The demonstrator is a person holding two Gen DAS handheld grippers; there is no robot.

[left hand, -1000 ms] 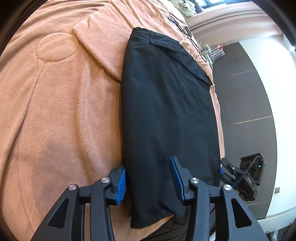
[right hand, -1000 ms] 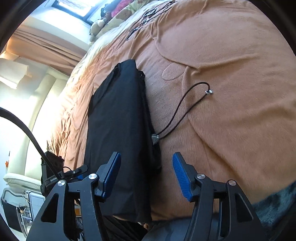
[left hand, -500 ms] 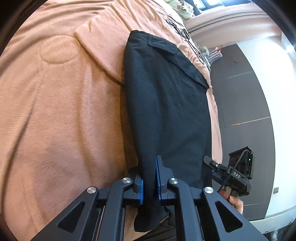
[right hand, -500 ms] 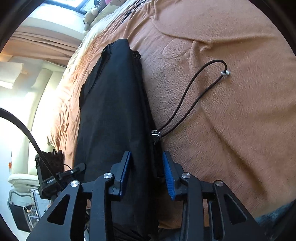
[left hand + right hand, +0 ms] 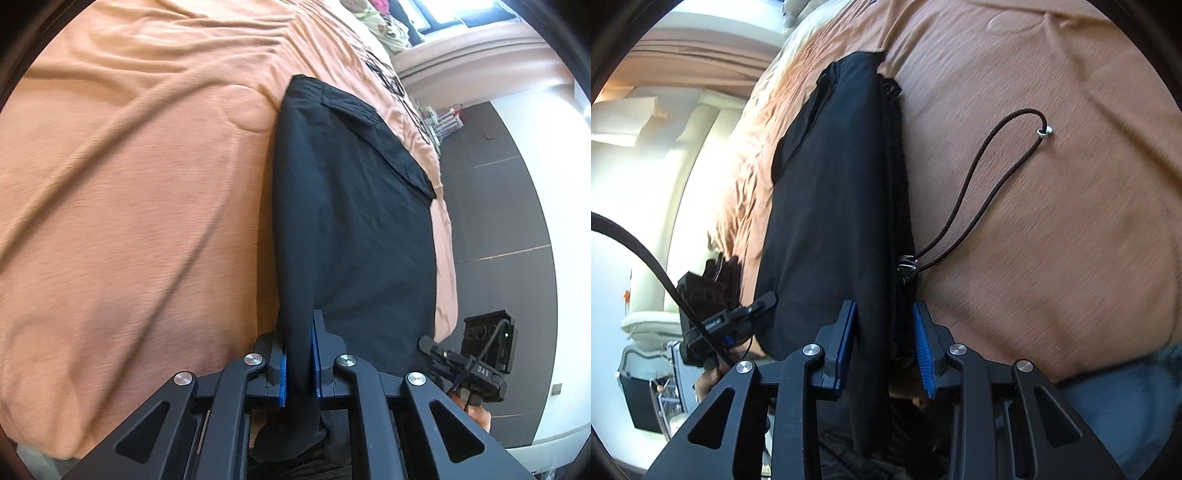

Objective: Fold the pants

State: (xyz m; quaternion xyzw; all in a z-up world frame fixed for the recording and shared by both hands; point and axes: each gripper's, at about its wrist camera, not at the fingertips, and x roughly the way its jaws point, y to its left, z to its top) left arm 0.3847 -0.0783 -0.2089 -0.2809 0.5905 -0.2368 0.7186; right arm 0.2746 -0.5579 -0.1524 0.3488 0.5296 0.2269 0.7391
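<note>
Daylight enters from a window [image 5: 439, 16] at far top, blown out to glare on the pale wall [image 5: 624, 177] in the right wrist view. Both pictures show heavy fisheye bending and dark corner vignetting. The orange bedspread [image 5: 1071, 229] is motion-blurred; shadows soft.

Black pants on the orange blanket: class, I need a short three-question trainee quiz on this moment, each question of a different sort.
1. True or false: the left tongs are shut on the black pants.
2. Which lies on the orange blanket beside the pants?
A. a belt
B. a drawstring cord
C. a sock
3. Fill in: the right tongs grip the pants' edge just below the cord's ____.

Key: 1 true; 2 B; 3 toggle.
</note>
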